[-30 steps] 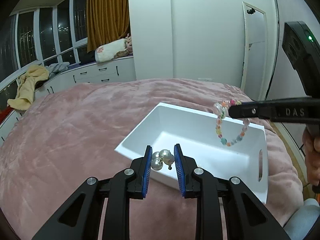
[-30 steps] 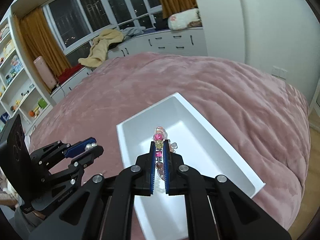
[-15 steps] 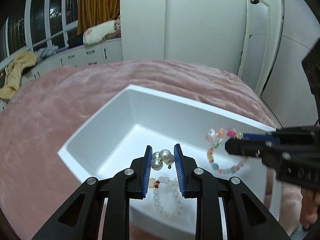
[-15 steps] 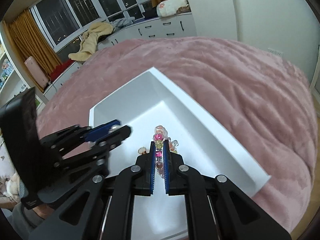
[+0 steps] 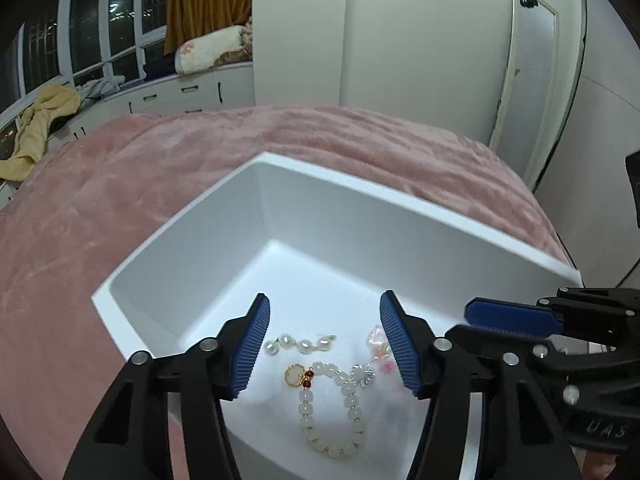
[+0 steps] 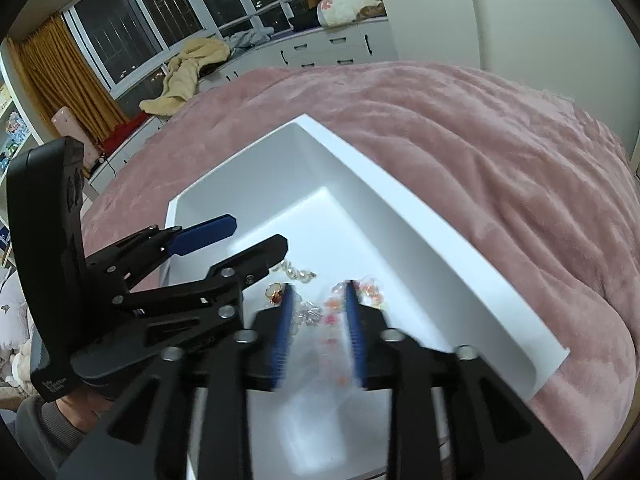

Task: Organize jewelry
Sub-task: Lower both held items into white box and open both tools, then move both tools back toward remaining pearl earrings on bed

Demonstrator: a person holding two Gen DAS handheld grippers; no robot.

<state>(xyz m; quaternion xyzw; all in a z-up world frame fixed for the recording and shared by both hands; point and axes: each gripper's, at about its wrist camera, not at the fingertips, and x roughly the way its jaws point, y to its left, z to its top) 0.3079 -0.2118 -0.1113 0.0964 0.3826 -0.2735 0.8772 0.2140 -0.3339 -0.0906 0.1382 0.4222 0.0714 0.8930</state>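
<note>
A white box [image 5: 400,200] sits on the pink bed. My left gripper [image 5: 325,344] is open and empty over its near end. Below it on the box floor lie a pearl piece [image 5: 298,345] and a white bead bracelet [image 5: 332,412] with a gold charm. A pink bead bracelet [image 5: 380,350] lies partly behind the right finger. My right gripper [image 6: 318,332] is open and blurred over the same end of the box [image 6: 400,224], with the pink bead bracelet [image 6: 352,300] below it. The left gripper [image 6: 256,240] shows open at the left of the right wrist view.
The pink blanket [image 5: 100,200] covers the bed all around the box. White drawers [image 5: 180,96], a yellow cloth [image 5: 36,128] and a pillow lie under the far windows. A wall and a mirror [image 5: 524,80] stand beyond the bed.
Both grippers have opened over the box. The pearl piece has dropped from the left gripper and the colourful bead bracelet from the right; both now lie in the box.
</note>
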